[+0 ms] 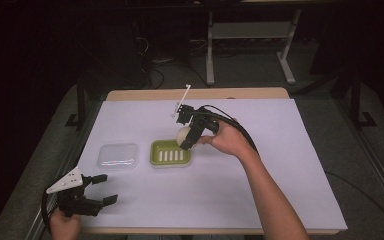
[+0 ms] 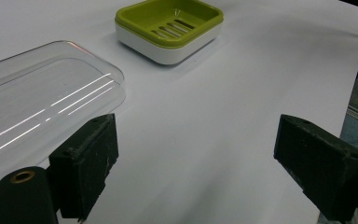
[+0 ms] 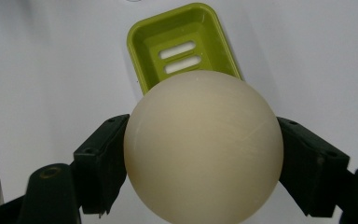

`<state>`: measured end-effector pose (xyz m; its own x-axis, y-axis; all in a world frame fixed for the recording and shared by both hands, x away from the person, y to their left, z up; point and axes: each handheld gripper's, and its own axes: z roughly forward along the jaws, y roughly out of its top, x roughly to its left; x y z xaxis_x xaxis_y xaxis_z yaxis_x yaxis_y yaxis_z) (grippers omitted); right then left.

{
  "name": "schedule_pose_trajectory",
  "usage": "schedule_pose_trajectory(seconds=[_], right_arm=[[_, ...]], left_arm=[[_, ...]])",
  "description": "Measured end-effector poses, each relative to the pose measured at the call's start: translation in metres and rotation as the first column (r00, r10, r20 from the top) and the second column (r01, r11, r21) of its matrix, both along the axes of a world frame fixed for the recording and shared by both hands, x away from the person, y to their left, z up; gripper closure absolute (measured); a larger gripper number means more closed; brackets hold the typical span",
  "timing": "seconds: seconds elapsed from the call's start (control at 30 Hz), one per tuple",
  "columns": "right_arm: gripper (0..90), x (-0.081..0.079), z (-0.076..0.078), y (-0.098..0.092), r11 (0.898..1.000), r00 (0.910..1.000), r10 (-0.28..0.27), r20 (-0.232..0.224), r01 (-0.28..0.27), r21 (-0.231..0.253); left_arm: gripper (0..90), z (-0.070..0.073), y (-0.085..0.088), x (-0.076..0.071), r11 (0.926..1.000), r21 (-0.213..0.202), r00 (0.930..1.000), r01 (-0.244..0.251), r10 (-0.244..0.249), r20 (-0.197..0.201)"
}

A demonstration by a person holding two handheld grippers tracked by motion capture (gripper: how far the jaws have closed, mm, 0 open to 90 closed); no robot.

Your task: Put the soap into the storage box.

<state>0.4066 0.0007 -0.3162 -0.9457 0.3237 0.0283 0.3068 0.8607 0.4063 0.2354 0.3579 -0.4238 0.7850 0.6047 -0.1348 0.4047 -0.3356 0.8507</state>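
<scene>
The high view is looking forward and down over the whole table (image 1: 280,200). The left gripper view is skimming low and near across the paper; the right gripper view is looking steeply down, close. All three are sharing the green soap dish (image 1: 170,153) (image 2: 169,29) (image 3: 179,44).

A cream ball (image 3: 203,149) sits clamped between the two black jaws of the right gripper (image 3: 203,163), one jaw pressing each side. Beyond the ball lies a green soap dish (image 3: 149,51), its near end hidden behind the ball, on a white sheet (image 3: 51,70).
</scene>
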Motion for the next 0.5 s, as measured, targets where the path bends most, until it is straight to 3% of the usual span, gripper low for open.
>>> schedule_pose_trajectory(seconds=[0.5], right_arm=[[22.7, 0.001, -0.002, 0.018, 1.0, 0.9996, 0.029, 0.002, -0.029, -0.006]], left_arm=[[12.9, 0.0, 0.001, 0.0, 1.0, 0.003, 1.0, 0.0, 0.0, 0.003]])
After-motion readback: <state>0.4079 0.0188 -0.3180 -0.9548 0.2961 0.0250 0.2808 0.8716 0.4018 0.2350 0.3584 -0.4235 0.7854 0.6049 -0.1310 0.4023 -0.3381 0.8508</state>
